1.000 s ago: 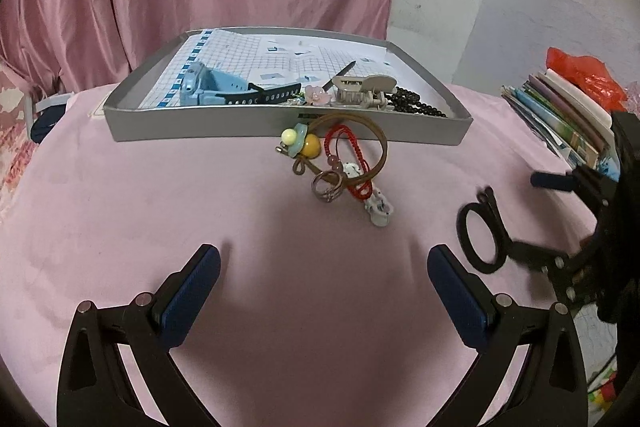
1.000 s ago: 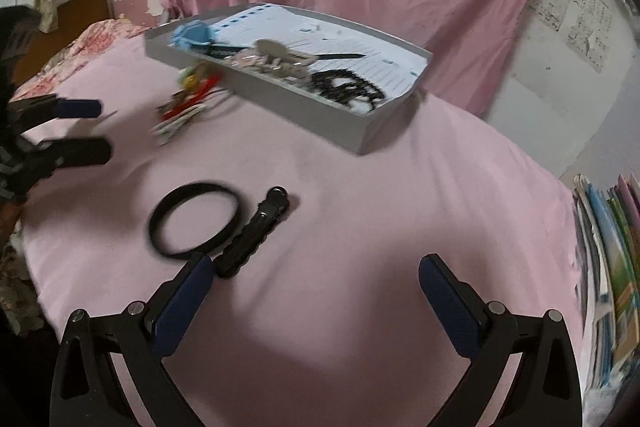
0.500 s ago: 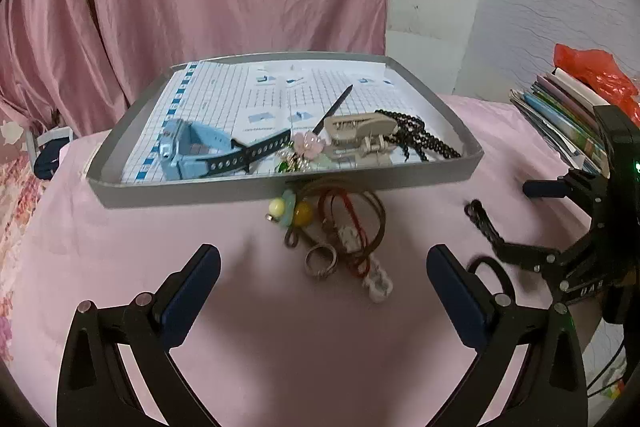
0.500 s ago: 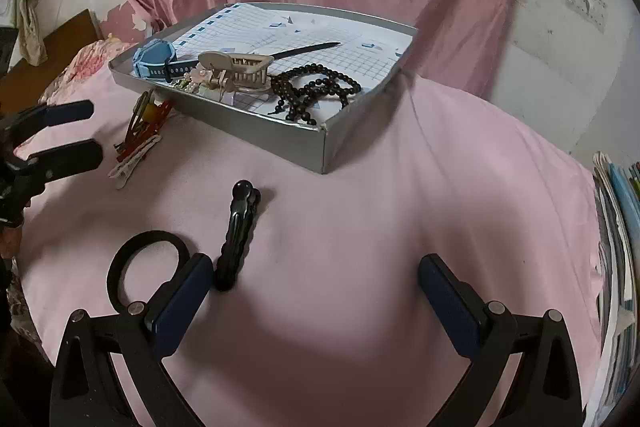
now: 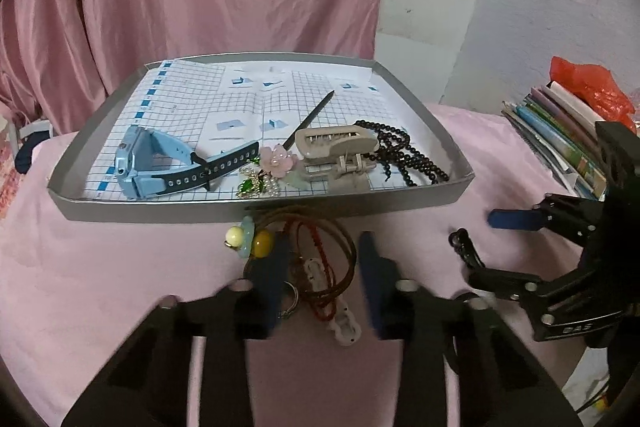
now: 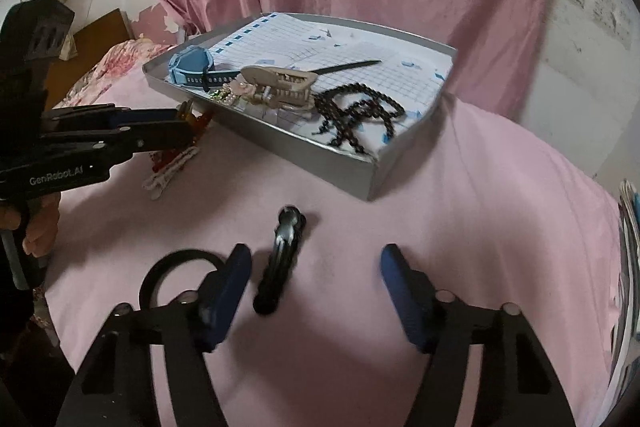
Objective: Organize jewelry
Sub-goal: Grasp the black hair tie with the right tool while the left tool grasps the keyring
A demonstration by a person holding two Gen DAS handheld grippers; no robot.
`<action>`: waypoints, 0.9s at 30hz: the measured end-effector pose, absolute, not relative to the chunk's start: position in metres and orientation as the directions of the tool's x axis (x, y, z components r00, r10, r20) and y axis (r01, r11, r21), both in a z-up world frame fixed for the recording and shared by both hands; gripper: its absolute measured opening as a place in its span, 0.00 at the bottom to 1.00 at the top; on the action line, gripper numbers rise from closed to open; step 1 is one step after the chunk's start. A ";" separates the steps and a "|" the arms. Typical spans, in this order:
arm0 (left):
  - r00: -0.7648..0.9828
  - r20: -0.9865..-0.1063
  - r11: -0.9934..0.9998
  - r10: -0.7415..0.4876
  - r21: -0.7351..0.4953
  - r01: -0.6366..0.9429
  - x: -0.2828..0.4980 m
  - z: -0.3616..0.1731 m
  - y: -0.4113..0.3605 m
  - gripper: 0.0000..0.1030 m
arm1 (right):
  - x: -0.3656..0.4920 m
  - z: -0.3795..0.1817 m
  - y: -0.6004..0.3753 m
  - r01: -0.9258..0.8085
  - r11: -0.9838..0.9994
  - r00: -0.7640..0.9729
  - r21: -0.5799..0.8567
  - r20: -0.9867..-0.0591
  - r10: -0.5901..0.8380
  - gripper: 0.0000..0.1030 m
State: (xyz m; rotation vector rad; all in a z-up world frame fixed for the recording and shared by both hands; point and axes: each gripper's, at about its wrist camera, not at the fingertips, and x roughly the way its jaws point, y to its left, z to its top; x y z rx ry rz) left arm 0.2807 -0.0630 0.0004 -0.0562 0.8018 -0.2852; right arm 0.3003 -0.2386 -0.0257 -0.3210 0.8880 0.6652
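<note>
Jewelry still outside the tray (image 5: pixel 256 205): a tangle of cords (image 5: pixel 316 259), red and brown with a yellow bead and a ring, lies on the pink tabletop (image 5: pixel 100 267) touching the tray's near wall. My left gripper (image 5: pixel 320 275) has its jaws half closed either side of that tangle, not yet pinching it as far as I can judge; motion blur makes contact uncertain. My right gripper (image 6: pixel 316 267) stands with jaws open and empty over a black clip (image 6: pixel 282 259) and, beside it, a black ring (image 6: pixel 176 275), both on the cloth near the tray's corner.

Inside the tray: a blue watch (image 5: pixel 152 163), a flower brooch (image 5: pixel 276 161), a beige hair claw (image 5: pixel 336 147), dark beads (image 5: pixel 404 159) and a thin black stick (image 5: pixel 310 121).

Step in hand, by my judgement: gathering the cords for transfer into the tray. The next move calls for closing fully on several strands at once, lifting clear of the wall, and watching that the loose ends do not snag.

Hard to make out: the black ring is partly hidden behind my right jaw, and the cords' far end sits under the tray's edge.
</note>
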 end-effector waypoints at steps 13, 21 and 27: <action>0.648 -0.683 0.939 -0.338 -0.197 0.281 0.269 0.005 -0.060 0.01 | 0.298 -0.028 -0.220 -0.675 0.738 0.455 -0.013 -0.795 0.402 0.19; 0.674 -0.635 0.926 -0.376 -0.239 0.291 0.260 0.014 -0.051 0.00 | 0.294 -0.026 -0.221 -0.674 0.738 0.455 0.000 -0.787 0.416 0.14; 0.701 -0.551 0.891 -0.452 -0.317 0.325 0.255 0.043 -0.032 0.00 | 0.293 -0.012 -0.223 -0.677 0.734 0.469 0.053 -0.737 0.486 0.14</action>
